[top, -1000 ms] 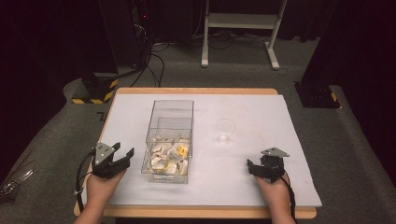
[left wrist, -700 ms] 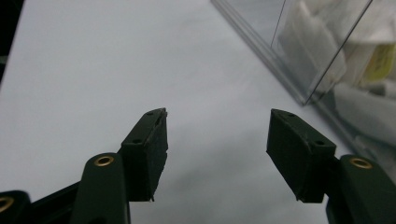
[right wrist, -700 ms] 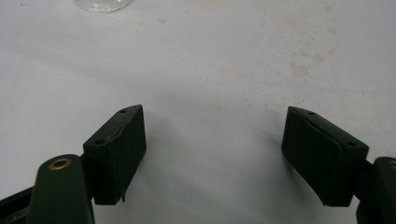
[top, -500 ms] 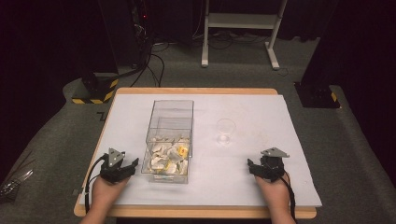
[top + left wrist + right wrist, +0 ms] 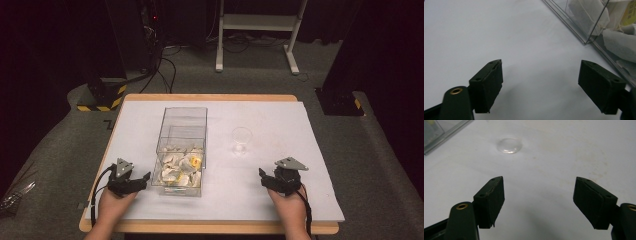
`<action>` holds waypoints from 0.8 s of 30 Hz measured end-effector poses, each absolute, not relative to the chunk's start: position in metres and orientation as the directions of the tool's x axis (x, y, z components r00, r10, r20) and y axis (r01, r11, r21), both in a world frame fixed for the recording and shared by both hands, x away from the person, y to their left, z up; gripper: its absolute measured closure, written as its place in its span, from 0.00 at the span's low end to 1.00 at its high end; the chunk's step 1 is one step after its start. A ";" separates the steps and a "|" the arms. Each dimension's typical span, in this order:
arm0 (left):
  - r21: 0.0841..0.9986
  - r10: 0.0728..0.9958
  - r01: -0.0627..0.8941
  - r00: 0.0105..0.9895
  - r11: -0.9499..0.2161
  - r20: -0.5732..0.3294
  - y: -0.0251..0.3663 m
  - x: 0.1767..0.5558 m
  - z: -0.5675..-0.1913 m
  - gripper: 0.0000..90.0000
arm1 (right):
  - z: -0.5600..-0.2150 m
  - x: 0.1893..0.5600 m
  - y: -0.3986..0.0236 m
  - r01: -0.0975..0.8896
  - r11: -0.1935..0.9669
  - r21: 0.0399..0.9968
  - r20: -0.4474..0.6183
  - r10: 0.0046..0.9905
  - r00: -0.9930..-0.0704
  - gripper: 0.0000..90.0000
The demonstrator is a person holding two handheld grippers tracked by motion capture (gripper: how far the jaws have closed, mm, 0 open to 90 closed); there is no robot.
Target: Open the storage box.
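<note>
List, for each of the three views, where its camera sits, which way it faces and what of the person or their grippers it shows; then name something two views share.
High view: fixed above the person's side, facing forward and down; shows both hands, left gripper, right gripper.
Left gripper view: rides the left gripper, facing the clear box; jaws apart.
Right gripper view: rides the right gripper, facing the clear cup; jaws apart.
Shared: box, cup and white table cover.

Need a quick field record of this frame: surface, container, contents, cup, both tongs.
surface: white-covered table
container: clear box, upright, left of centre
contents: white tea bags heaped at the box's near end, one with a yellow tag
cup: clear cup, upright, right of the box, apart from it
left tongs: open, holding nothing, beside the box's near left corner
right tongs: open, holding nothing, nearer than the cup
</note>
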State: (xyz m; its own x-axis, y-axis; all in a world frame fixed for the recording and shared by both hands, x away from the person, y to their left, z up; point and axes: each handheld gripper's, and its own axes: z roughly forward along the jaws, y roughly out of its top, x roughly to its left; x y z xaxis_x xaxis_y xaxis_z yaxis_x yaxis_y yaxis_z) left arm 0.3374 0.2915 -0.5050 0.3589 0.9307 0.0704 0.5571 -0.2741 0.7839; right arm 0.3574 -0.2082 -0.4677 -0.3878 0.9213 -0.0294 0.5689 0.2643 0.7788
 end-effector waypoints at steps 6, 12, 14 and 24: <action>0.784 0.935 0.559 0.347 -0.272 0.077 0.290 0.338 -0.505 0.18 | -0.458 0.355 -0.194 0.535 0.277 0.798 -0.039 0.910 -0.414 0.32; 0.781 0.933 0.561 0.352 -0.275 0.076 0.290 0.339 -0.505 0.18 | -0.452 0.356 -0.177 0.519 0.291 0.804 -0.047 0.901 -0.432 0.35; 0.780 0.932 0.560 0.353 -0.278 0.079 0.290 0.338 -0.505 0.18 | -0.451 0.356 -0.175 0.517 0.290 0.805 -0.043 0.898 -0.437 0.35; 0.784 0.935 0.559 0.347 -0.272 0.077 0.290 0.337 -0.505 0.18 | -0.440 0.355 -0.154 0.480 0.295 0.826 -0.017 0.864 -0.503 0.38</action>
